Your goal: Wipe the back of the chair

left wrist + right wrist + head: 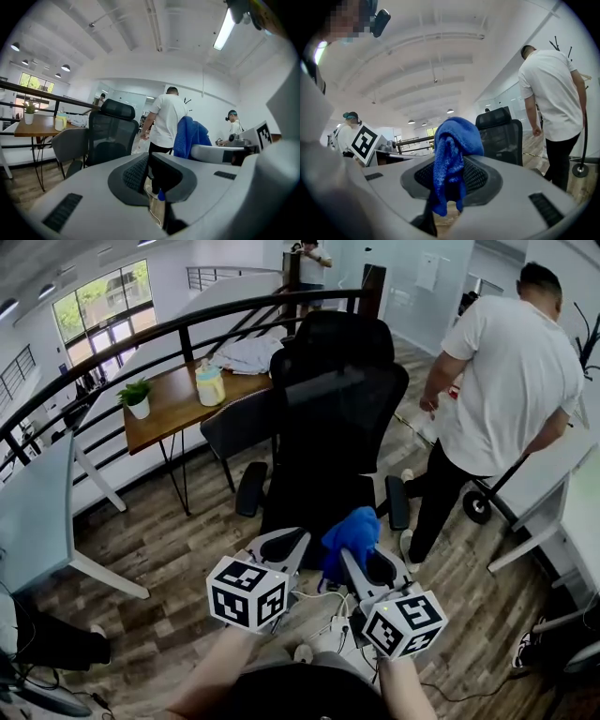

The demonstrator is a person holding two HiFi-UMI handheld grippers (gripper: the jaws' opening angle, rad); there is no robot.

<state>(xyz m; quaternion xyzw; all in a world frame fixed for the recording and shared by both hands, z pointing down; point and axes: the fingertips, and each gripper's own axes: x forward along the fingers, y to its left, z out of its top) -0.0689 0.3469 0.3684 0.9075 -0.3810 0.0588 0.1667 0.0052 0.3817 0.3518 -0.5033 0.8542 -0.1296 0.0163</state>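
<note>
A black mesh office chair (pixel 339 418) stands in front of me with its back toward me. It also shows in the left gripper view as the chair (pixel 110 136), and in the right gripper view as the chair (pixel 502 133). My right gripper (pixel 354 561) is shut on a blue cloth (pixel 351 532), held low and short of the chair's back. In its own view the cloth (pixel 452 140) bunches above the right gripper (pixel 447 185) and hangs between the jaws. My left gripper (pixel 296 544) sits beside it, and the left gripper (pixel 149 165) is shut with nothing in it.
A person in a white shirt (pixel 511 371) stands close to the chair's right side. Behind the chair are a grey chair (pixel 239 427), a wooden desk (pixel 173 404) with a plant (pixel 137 396) and a bottle (pixel 210 384), and a black railing (pixel 112 348). White tables flank both sides.
</note>
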